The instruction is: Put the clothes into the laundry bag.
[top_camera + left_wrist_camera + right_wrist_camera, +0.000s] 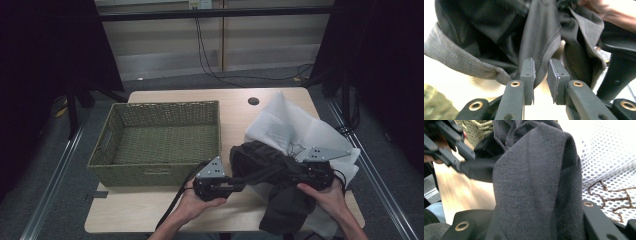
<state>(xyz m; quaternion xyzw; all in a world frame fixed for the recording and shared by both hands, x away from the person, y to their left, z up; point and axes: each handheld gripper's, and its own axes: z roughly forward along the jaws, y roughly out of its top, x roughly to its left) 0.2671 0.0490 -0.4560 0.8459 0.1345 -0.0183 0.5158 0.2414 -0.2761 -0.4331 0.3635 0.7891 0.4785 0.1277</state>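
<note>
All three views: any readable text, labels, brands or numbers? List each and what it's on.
None readable.
The dark garment, the white mesh cloth and the wicker basket carry no print; the brown stitching on the mesh is a pattern, not letters.
The wall socket plate is too small to read.

Dim high view with black side edges; the counter (165,210) is evenly lit. Both claw views are overexposed behind the dark cloth (536,182), with soft, blurred backgrounds.

a green woven basket (160,142) sat on the wooden table (235,112), with a white mesh cloth (295,127) lying well to its right.
</note>
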